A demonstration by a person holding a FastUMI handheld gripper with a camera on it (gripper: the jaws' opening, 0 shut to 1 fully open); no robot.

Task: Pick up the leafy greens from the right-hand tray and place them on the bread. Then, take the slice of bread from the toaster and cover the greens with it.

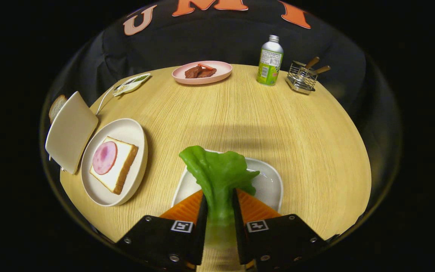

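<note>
I have the claw [219, 211] clamped on the leafy greens [217, 175]: both fingers press against the stalk, one on each side, and the leaf fans out just ahead of the fingertips. The greens hang over the white tray [268, 185], which sits on the bench [240, 113] directly beneath and just beyond the fingers.

Taking that tray as my landmark, the round white plate [127, 130] lies to its left, near but apart from it. On the plate rests a slice of bread [121, 170] with a round pink slice of ham [104, 157] on top. Further left of the tray, touching the plate's far edge, stands the toaster [70, 130], tilted in my view, with a second slice of bread [56, 107] poking out behind it.

Well beyond the tray, at the far side of the bench, sits a pink plate [223, 70] of dark meat pieces, and to its right a green bottle [270, 62] and a wire holder [301, 79] with wooden handles.
</note>
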